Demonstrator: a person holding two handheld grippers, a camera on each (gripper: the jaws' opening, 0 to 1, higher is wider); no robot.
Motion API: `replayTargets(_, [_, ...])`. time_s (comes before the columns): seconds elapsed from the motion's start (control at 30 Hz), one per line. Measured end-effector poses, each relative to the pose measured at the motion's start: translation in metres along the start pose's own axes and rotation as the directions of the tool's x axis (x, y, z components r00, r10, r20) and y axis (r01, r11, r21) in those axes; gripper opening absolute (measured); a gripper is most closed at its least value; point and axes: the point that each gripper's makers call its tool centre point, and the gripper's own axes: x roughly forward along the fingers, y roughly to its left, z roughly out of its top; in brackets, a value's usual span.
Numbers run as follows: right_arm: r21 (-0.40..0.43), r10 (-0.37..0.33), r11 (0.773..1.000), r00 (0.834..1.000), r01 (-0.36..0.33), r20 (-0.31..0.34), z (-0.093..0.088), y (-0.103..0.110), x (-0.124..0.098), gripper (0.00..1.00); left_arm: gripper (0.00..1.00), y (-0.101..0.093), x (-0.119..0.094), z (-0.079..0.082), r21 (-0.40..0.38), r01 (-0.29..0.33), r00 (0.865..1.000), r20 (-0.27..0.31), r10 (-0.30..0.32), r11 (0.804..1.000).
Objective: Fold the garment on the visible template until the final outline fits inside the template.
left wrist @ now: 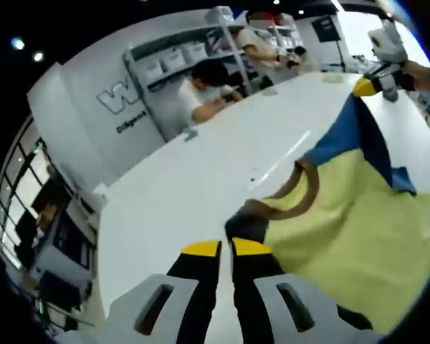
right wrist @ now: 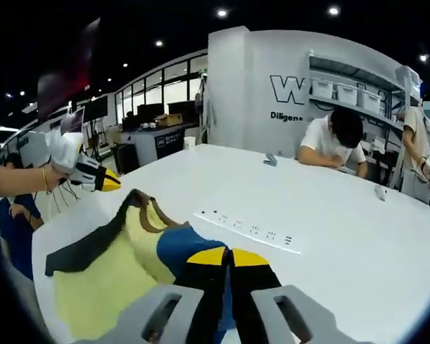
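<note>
The garment point(left wrist: 344, 215) is pale yellow with blue panels, a brown collar and black trim, and is held up over the white table point(left wrist: 172, 193). In the left gripper view my left gripper point(left wrist: 226, 248) is shut, with the black edge of the cloth right at its yellow tips. The right gripper point(left wrist: 367, 86) comes in at the top right, and a blue corner rises to its tip. In the right gripper view my right gripper point(right wrist: 226, 256) is shut on the blue part of the garment point(right wrist: 111, 276). The left gripper point(right wrist: 104, 180), held by a hand, is beside the collar.
A white power strip point(right wrist: 247, 231) lies on the table point(right wrist: 344, 244) beyond the garment. A seated person point(right wrist: 333, 143) leans on the far edge, another person point(right wrist: 419, 154) stands beside shelves with bins point(right wrist: 344, 89). Small objects point(right wrist: 270, 160) rest near the far edge.
</note>
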Motion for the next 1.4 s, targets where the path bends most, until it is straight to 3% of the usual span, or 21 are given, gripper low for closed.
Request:
replayTargets(0.2, [0.000,-0.030,1.000,1.000,0.030,-0.006,-0.002,-0.008,0.003,0.00,0.10,0.009,-0.004,-0.003,-0.016,-0.045,0.999,-0.008,0.045,0.999])
replayTargets(0.27, [-0.005,-0.023,1.000,1.000,0.023,-0.018,-0.006,-0.004,0.002,0.00,0.11,0.009,-0.006,-0.008,-0.027,-0.041,0.999,-0.016,0.040,0.999])
replayTargets(0.4, [-0.007,0.001,1.000,0.999,-0.001,-0.044,-0.017,0.003,0.001,0.00,0.26,0.006,-0.014,-0.026,-0.037,-0.029,0.999,-0.038,0.028,0.999])
replayTargets(0.5, [-0.004,0.008,1.000,0.999,-0.008,-0.049,-0.020,0.007,0.001,0.00,0.27,0.000,-0.013,-0.033,-0.018,0.016,0.998,-0.055,-0.017,1.000])
replayTargets(0.67, [-0.008,0.036,0.999,0.998,-0.036,-0.056,-0.025,0.016,0.000,0.04,0.31,-0.002,-0.023,-0.027,-0.023,0.022,0.998,-0.051,-0.023,0.999])
replayTargets(0.73, [0.003,0.095,0.995,0.995,-0.095,-0.040,-0.026,0.031,-0.002,0.06,0.34,-0.007,-0.031,-0.028,-0.036,0.029,0.997,-0.066,-0.031,0.999])
replayTargets(0.87, [-0.021,0.127,0.991,0.989,-0.129,-0.071,-0.041,0.039,-0.006,0.13,0.39,-0.016,-0.056,-0.044,-0.055,0.058,0.996,-0.071,-0.061,0.997])
replayTargets(0.97, [-0.036,0.114,0.992,0.989,-0.118,-0.094,-0.048,0.039,-0.012,0.18,0.42,-0.022,-0.067,-0.051,-0.064,0.069,0.995,-0.071,-0.073,0.996])
replayTargets(1.23, [-0.003,0.131,0.991,0.983,-0.132,-0.125,-0.072,0.049,-0.021,0.18,0.42,-0.028,-0.088,-0.084,-0.124,0.058,0.989,-0.127,-0.074,0.991])
replayTargets(1.27, [0.003,0.139,0.990,0.981,-0.139,-0.136,-0.077,0.053,-0.022,0.18,0.42,-0.029,-0.090,-0.089,-0.130,0.056,0.988,-0.135,-0.074,0.990])
replayTargets(1.3, [0.004,0.145,0.989,0.975,-0.146,-0.169,-0.094,0.062,-0.028,0.18,0.42,-0.035,-0.095,-0.096,-0.143,0.056,0.985,-0.154,-0.078,0.988])
replayTargets(1.4, [0.033,0.151,0.989,0.971,-0.148,-0.184,-0.108,0.071,-0.032,0.15,0.41,-0.042,-0.101,-0.114,-0.179,0.057,0.981,-0.173,-0.088,0.982])
